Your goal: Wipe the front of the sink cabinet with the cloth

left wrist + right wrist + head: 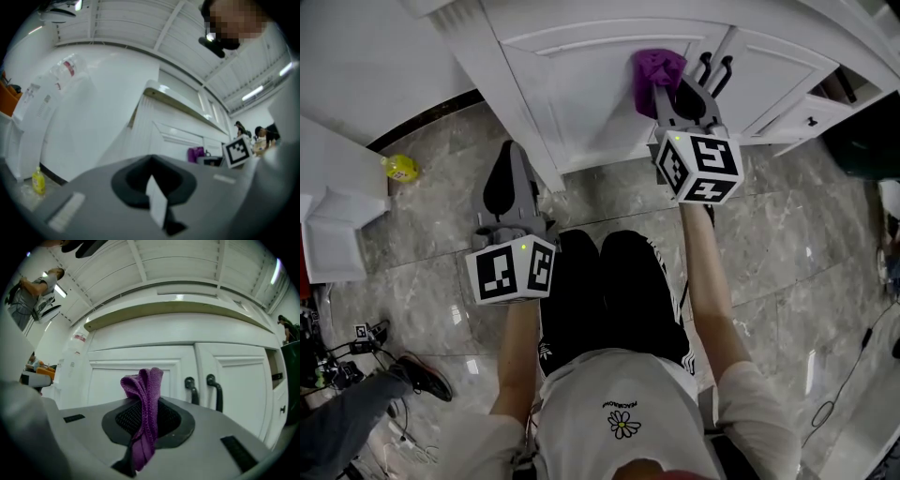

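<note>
A small yellow bottle (400, 168) sat on the shiny grey stone floor (787, 244), close to the wall. At the lower left, somebody's black shoe (423, 378) stood beside a tangle of wires (342, 356) (too messy to count). A thin black cable (866, 339) ran over the floor at the right.

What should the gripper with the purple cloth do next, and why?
Probably press the purple cloth forward onto the white cabinet door and sweep sideways: the right gripper has it clamped, facing that door beside the black handles.
</note>
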`<act>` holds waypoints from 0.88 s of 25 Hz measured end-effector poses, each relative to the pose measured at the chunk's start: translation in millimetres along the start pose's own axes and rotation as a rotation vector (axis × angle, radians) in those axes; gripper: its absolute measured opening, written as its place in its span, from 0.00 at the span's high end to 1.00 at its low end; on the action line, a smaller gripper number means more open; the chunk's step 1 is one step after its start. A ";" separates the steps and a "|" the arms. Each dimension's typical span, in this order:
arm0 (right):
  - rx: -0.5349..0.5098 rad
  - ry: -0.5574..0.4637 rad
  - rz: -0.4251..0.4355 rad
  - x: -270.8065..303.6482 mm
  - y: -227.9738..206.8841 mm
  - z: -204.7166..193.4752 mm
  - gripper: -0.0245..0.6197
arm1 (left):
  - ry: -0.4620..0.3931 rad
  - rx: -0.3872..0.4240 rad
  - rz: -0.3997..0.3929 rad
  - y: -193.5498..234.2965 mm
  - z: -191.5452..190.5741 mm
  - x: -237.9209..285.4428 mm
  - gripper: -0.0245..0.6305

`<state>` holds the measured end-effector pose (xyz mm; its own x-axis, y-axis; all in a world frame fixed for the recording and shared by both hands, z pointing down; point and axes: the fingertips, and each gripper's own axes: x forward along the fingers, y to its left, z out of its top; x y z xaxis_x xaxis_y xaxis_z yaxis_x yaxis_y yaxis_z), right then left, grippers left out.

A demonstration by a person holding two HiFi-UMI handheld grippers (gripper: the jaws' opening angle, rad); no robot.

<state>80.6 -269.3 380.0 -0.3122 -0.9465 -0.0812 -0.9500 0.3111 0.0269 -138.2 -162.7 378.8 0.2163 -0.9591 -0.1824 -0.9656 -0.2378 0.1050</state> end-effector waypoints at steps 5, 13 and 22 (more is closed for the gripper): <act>0.021 0.002 -0.105 -12.8 -41.5 0.7 0.88 | 0.007 0.000 -0.002 -2.6 -0.6 -2.2 0.96; 0.023 -0.008 -0.205 -24.2 -45.5 -1.1 0.88 | -0.010 0.008 -0.002 -1.6 5.6 -3.8 0.96; 0.046 -0.015 -0.239 -28.4 -44.3 -2.8 0.88 | 0.001 0.003 0.012 7.1 0.0 -12.0 0.96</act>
<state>131.5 -256.4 383.9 -0.0782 -0.9924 -0.0947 -0.9958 0.0824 -0.0403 -147.6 -152.8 381.7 0.2044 -0.9621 -0.1802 -0.9687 -0.2254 0.1043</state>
